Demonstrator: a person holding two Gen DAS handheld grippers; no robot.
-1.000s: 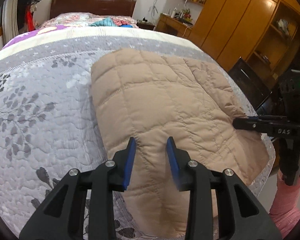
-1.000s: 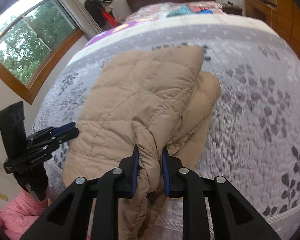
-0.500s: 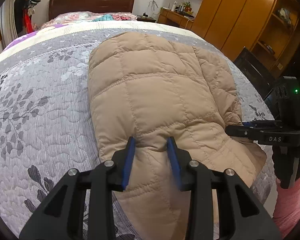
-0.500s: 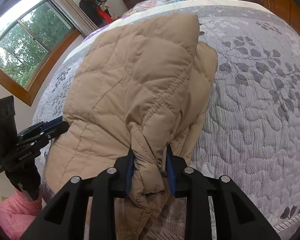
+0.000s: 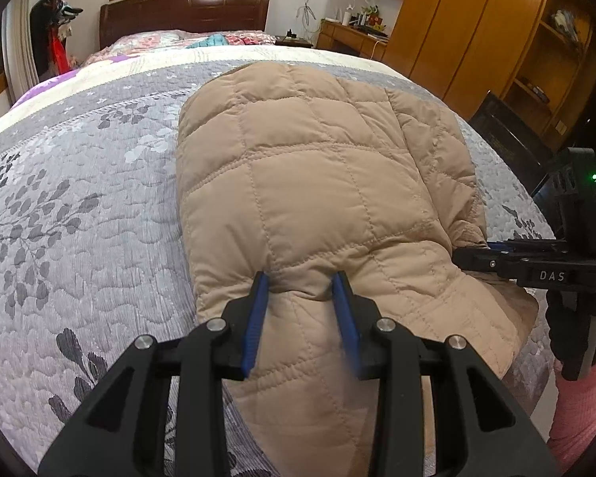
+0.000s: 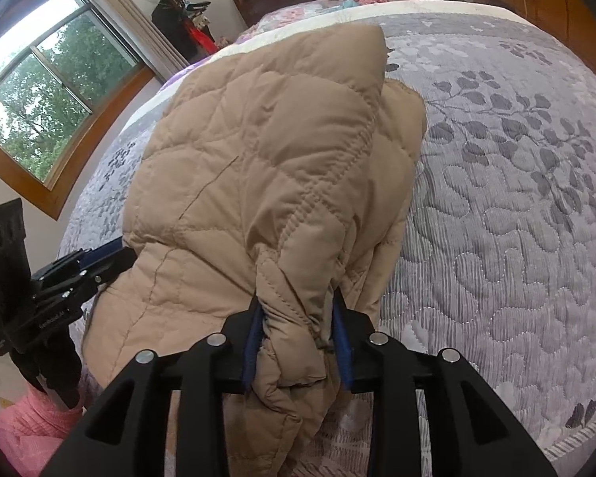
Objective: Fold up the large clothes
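Note:
A tan quilted jacket point(image 5: 314, 183) lies on the bed's grey floral quilt point(image 5: 79, 206), its near part lifted and doubled over the rest. My left gripper point(image 5: 300, 286) has its jaws apart around a hump of the jacket's near edge. My right gripper point(image 6: 298, 310) is shut on a bunched fold of the jacket point(image 6: 266, 167) at its right near corner. The right gripper also shows in the left wrist view point(image 5: 473, 254), and the left gripper in the right wrist view point(image 6: 111, 250), both at the jacket's edge.
The quilt point(image 6: 516, 218) spreads wide on both sides of the jacket. A dark wooden headboard point(image 5: 186, 12) and pillows are at the far end. Wooden wardrobes point(image 5: 476, 28) and a dark chair point(image 5: 508, 135) stand to the right, a window point(image 6: 39, 99) to the left.
Both grippers have carried the jacket's near edge up and forward, so it now folds over the far part. The right gripper's jaws have spread slightly around a thicker bunch.

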